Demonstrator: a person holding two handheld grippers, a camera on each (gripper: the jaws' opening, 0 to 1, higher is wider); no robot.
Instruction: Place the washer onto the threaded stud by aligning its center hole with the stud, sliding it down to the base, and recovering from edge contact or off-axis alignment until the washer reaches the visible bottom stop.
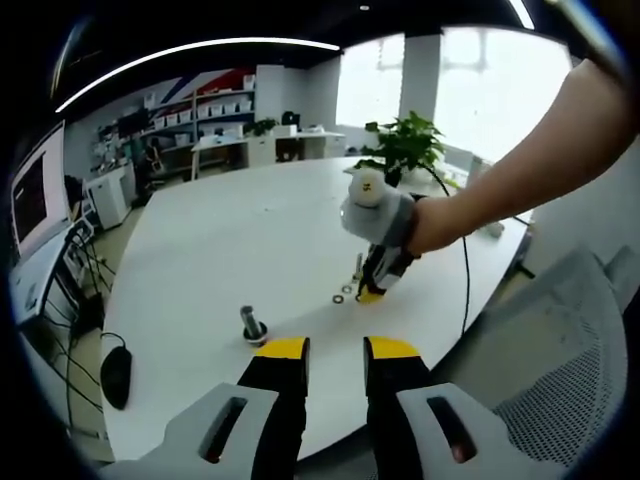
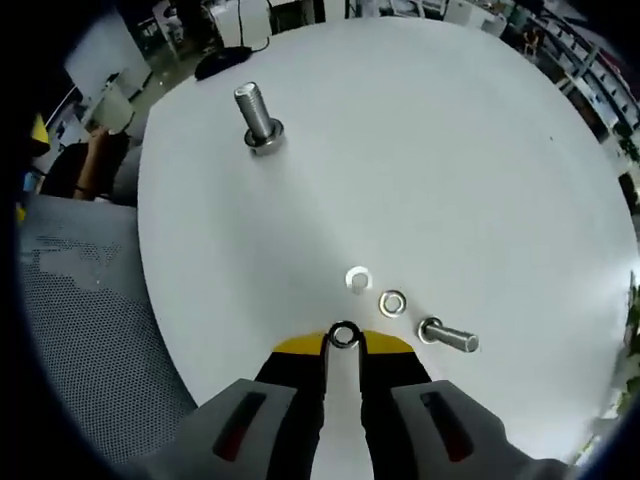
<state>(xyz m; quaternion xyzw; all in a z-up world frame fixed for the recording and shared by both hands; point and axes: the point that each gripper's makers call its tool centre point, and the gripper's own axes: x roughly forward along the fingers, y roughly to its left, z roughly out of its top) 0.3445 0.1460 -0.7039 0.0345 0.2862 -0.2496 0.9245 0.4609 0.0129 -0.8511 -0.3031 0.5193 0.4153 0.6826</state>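
Note:
The threaded stud point(image 1: 252, 325) point(image 2: 260, 118) stands upright on the round white table point(image 1: 220, 240) point(image 2: 430, 160), with a ring-like base around its foot. My right gripper point(image 2: 343, 345) is down at the table surface, its yellow tips closed on a dark washer point(image 2: 343, 335). In the left gripper view a person's hand holds that right gripper point(image 1: 368, 293) beside two small washers point(image 1: 340, 295). My left gripper point(image 1: 337, 348) hovers open and holds nothing, with the stud just left of its tips.
Two loose washers point(image 2: 358, 279) point(image 2: 392, 303) and a bolt lying on its side point(image 2: 447, 336) sit just past my right tips. A black mouse point(image 1: 116, 372) point(image 2: 222, 60) rests near the table edge. A grey mesh chair point(image 1: 570, 350) point(image 2: 80, 330) stands beside the table.

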